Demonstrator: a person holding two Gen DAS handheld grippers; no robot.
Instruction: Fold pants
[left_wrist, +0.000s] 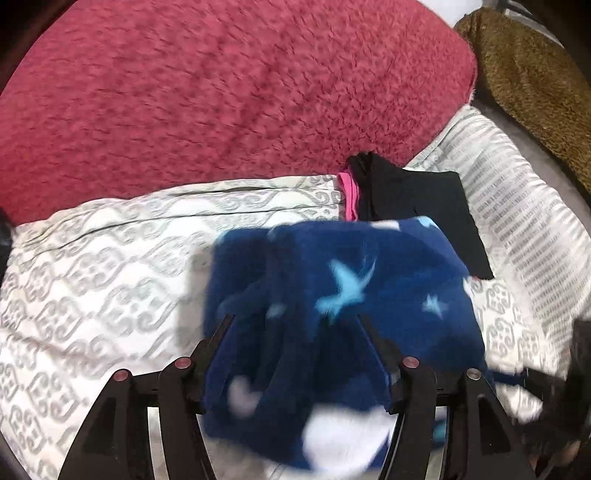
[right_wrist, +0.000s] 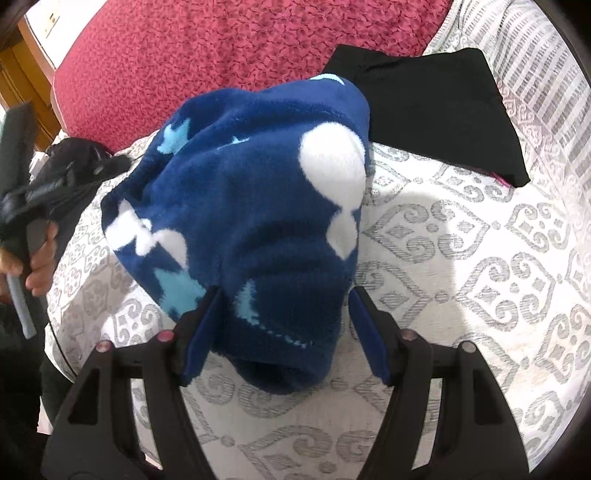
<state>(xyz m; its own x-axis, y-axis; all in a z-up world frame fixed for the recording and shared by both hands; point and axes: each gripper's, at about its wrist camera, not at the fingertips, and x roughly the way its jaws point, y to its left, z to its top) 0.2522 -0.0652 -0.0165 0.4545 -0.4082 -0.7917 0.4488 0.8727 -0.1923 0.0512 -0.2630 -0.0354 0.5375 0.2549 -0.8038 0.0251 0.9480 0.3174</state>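
Centrally, the blue fleece pants (right_wrist: 258, 229), printed with white and pale blue shapes, sit bunched in a thick folded heap on the patterned white-and-grey bedspread (right_wrist: 461, 251), with bare bedspread open to their right and toward the camera in the right wrist view. Their far edge touches or overlaps a folded black garment (right_wrist: 432, 114) (a pink strip (left_wrist: 349, 195) peeks out beside it, clear only in the left wrist view). The right gripper (right_wrist: 284, 295) straddles the near end of the heap; its jaws stand released, the right pad clear of the cloth and the left one just beside it. The left gripper (left_wrist: 295, 321) likewise has its jaws spread around the pants, though blur there keeps contact from being told. Only the right wrist view shows the person's hand (right_wrist: 40, 258) on the other gripper's handle at the left edge, plus a dark bundle (right_wrist: 74, 166) lying on the bed near it. Beyond the bedspread lies a shaggy red blanket (left_wrist: 229, 92), and the left wrist view alone shows a brown textured fabric (left_wrist: 528, 85) at the upper right.
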